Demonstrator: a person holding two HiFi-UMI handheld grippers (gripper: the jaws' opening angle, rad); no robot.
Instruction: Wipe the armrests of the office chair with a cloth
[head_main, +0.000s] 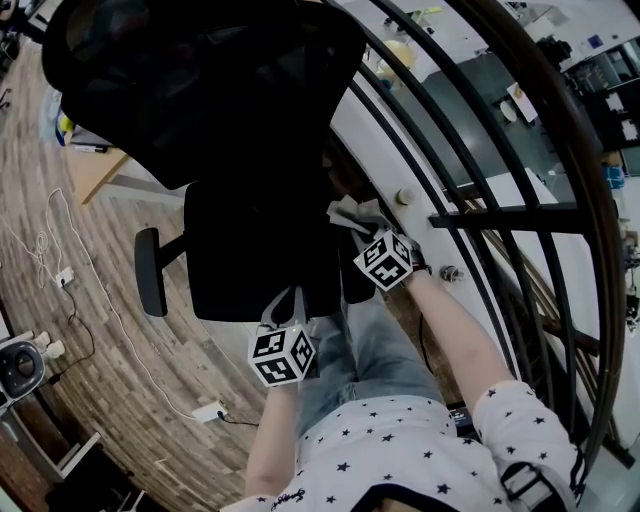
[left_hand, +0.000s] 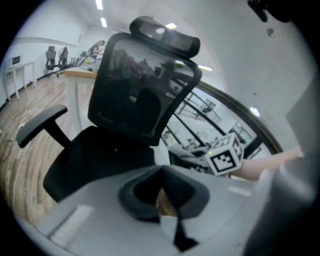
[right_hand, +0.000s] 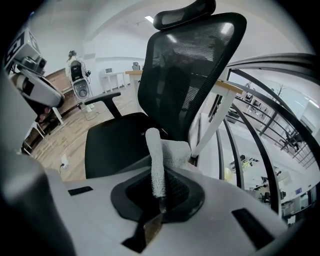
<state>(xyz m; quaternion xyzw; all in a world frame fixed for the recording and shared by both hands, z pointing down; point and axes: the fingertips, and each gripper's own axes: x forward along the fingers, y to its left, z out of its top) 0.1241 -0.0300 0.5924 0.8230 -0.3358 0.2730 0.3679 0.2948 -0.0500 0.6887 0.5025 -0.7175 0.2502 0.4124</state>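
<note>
- Grey right gripper (right_hand: 159, 186) is clenched on the white cloth (right_hand: 156, 159). A rolled strip of it rises from between the closed jaws toward 12 o'clock.
- The rest of the cloth lies folded just past the jaw tips, at about 1 o'clock.
- The left gripper (left_hand: 166, 186) has its jaws pressed together with nothing between them. Only a brown sliver shows in the slit.
- In the head view the left marker cube (head_main: 282, 355) sits at 7 o'clock of the right marker cube (head_main: 384, 260), and the two are apart.
- The left gripper points at the front edge of the seat (head_main: 240, 255), at the seat's 6 o'clock. Whether it touches the seat cannot be told.
- The folded part of the cloth sits at the seat's 3 o'clock edge, on the railing side. The armrest on that side is covered, so contact with it cannot be confirmed.
- The office chair (right_hand: 150, 125) is black. Its mesh backrest (right_hand: 185, 70) stands upright at 12 o'clock of the seat, with a headrest (right_hand: 185, 12) on top.
- The other armrest (head_main: 150, 272) stands out at 9 o'clock of the seat, bare and well apart from both grippers.
- A black railing (head_main: 505, 213) curves past the chair at 3 o'clock.
- Wooden floor (head_main: 60, 200) spreads out at 9 o'clock, with a white power strip (head_main: 209, 411) lying on it at 7 o'clock of the seat.
</note>
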